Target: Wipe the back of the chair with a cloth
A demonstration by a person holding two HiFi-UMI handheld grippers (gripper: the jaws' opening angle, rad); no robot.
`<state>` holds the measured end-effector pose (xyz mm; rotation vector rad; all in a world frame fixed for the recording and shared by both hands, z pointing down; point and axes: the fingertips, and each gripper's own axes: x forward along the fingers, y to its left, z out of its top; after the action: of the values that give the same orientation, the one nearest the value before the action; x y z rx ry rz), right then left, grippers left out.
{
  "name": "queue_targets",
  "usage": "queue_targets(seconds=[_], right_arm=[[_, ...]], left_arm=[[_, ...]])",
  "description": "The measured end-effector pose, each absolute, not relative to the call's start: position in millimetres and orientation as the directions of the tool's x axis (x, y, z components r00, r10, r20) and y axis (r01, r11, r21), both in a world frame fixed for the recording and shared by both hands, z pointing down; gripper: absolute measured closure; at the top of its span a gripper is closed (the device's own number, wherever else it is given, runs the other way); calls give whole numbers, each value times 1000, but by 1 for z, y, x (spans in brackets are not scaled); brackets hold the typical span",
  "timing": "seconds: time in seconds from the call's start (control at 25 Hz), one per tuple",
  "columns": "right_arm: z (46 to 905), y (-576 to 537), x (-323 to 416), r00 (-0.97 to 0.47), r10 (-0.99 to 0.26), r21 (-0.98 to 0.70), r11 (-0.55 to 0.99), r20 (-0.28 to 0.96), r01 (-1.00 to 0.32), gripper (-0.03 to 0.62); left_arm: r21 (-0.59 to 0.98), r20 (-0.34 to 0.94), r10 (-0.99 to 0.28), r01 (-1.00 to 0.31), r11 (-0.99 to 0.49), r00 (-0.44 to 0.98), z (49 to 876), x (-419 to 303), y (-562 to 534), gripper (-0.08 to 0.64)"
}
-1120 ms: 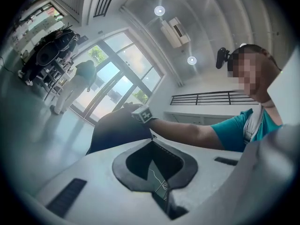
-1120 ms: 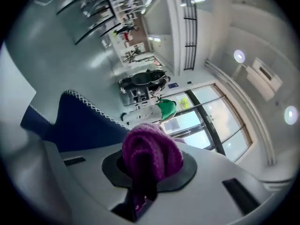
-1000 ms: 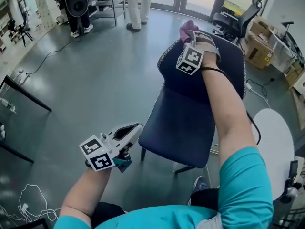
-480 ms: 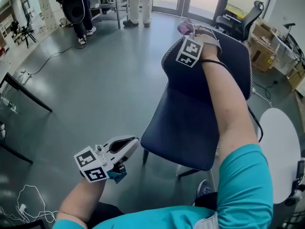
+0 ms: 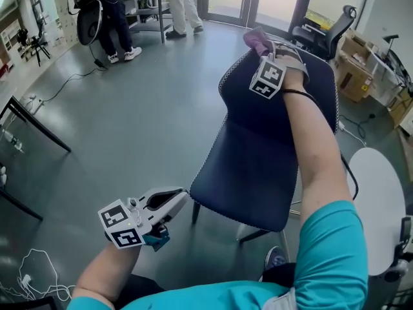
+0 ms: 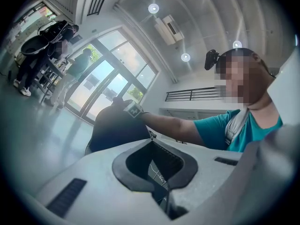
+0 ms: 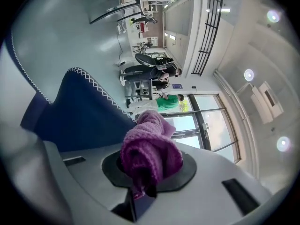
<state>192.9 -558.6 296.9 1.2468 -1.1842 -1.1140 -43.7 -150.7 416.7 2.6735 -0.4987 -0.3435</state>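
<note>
Purple cloth (image 5: 255,39) up top, bunched tight in the right gripper (image 5: 266,44). The jaws are clamped on it, and a fat wad of knit pokes out past the tips. It sits right at the upper rim of the chair back (image 5: 258,108), towards the left of that rim in the head view. From these angles I cannot tell whether the cloth is pressed to the fabric or just clear of it. The right arm reaches out long over the seat (image 5: 245,179) to get there. The chair is navy blue, with white stitching running along its edge, plain to see in the right gripper view.

Down low on the other side, the left gripper (image 5: 169,200) hangs over the grey floor (image 5: 129,128), near the seat's front corner but apart from it. Its jaws are together and grip nothing; its own view shows only the dark pads meeting, with the chair and the outstretched arm beyond.

Around the edges: a round white table (image 5: 377,199) just right of the chair, a black office chair (image 5: 322,28) and cardboard boxes (image 5: 358,60) behind it, and people (image 5: 119,18) standing by a desk at the far end.
</note>
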Motion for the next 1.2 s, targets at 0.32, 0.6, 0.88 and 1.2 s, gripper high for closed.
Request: queue_targets(seconds=[0.32, 0.6, 0.88, 1.2], right_arm=[[296, -547, 228, 135, -990, 998, 39, 46, -58, 535], [301, -536, 270, 187, -980, 997, 51, 60, -52, 535], [297, -524, 315, 252, -965, 997, 58, 71, -57, 535], [305, -487, 367, 340, -933, 993, 114, 119, -36, 535]], left_arm=[[314, -104, -476, -425, -849, 873, 421, -56, -167, 557], [170, -43, -651, -636, -752, 758, 413, -86, -238, 557], [156, -40, -662, -650, -744, 748, 406, -80, -267, 557], [186, -44, -635, -618, -764, 771, 424, -69, -268, 557]])
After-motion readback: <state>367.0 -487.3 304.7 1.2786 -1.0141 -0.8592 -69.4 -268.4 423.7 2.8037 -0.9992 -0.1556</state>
